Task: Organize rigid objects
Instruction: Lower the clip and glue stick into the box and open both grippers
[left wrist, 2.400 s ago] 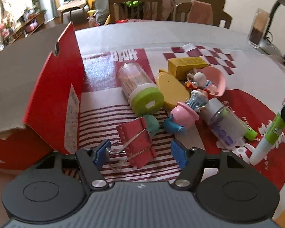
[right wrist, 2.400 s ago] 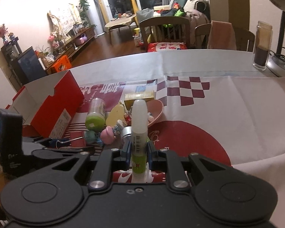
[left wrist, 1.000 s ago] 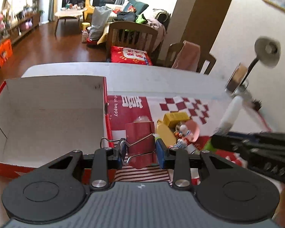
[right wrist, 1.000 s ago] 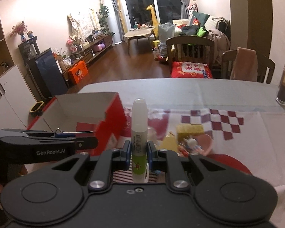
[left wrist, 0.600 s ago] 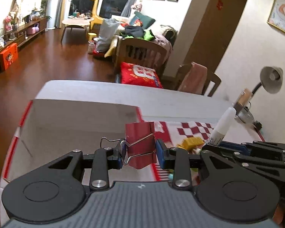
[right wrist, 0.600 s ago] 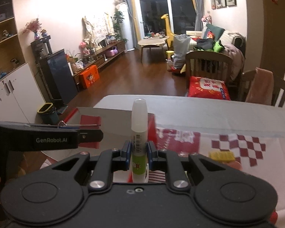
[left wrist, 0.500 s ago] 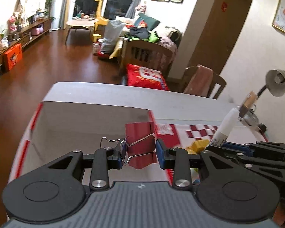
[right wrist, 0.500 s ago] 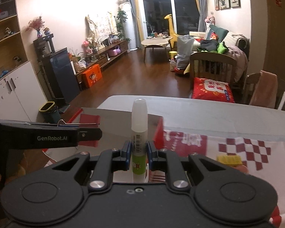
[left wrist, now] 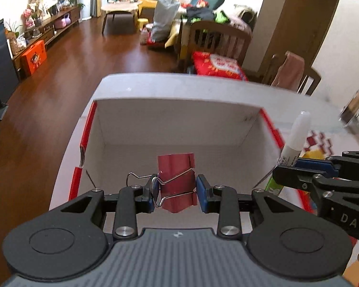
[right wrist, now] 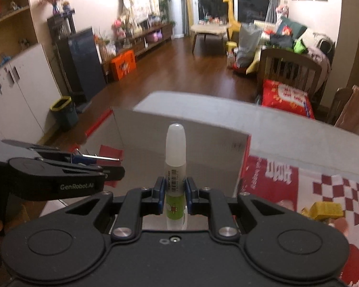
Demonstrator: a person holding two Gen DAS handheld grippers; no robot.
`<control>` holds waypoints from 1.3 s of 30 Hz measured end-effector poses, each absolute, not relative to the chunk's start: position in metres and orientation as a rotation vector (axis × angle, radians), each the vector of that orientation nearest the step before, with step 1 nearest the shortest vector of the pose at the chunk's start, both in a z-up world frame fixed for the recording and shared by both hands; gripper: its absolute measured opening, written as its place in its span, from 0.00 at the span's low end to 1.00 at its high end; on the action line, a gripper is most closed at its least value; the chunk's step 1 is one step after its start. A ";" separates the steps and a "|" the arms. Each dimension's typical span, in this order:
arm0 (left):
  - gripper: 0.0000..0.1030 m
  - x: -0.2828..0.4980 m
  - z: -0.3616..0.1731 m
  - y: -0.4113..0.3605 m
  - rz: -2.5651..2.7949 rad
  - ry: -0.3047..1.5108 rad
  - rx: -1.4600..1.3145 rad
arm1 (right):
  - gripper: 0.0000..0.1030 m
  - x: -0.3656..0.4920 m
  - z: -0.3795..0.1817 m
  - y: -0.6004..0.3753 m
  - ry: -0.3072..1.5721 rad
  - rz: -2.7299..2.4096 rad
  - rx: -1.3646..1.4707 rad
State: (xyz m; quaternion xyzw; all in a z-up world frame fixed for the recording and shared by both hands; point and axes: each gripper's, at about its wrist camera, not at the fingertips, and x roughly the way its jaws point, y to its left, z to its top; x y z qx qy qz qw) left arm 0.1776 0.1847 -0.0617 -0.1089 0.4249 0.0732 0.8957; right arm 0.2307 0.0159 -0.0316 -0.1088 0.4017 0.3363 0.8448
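My left gripper (left wrist: 176, 192) is shut on a red binder clip (left wrist: 177, 181) and holds it over the inside of the open red-and-white cardboard box (left wrist: 174, 122). My right gripper (right wrist: 175, 195) is shut on a white glue stick with a green label (right wrist: 175, 165), held upright above the box's right part (right wrist: 186, 141). In the left wrist view the glue stick (left wrist: 295, 138) and the right gripper (left wrist: 323, 181) show just beyond the box's right wall. In the right wrist view the left gripper (right wrist: 67, 167) shows at the left.
The box stands at the left end of a table with a red-and-white cloth (right wrist: 287, 177). A yellow block (right wrist: 325, 209) and other small items lie on the cloth to the right. Chairs (left wrist: 217, 40) stand behind the table.
Both grippers have swung left from the pile of items to above the box, each carrying its object. The box interior now fills the view ahead.
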 end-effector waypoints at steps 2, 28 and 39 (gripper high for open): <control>0.32 0.182 -0.070 0.186 0.154 0.902 -0.210 | 0.16 0.234 -0.042 0.021 0.879 0.702 -0.238; 0.32 0.222 -0.122 0.190 0.142 1.118 -0.154 | 0.19 0.253 -0.100 0.056 1.103 0.653 -0.256; 0.53 0.213 -0.120 0.193 0.146 1.112 -0.196 | 0.29 0.245 -0.089 0.041 1.091 0.670 -0.223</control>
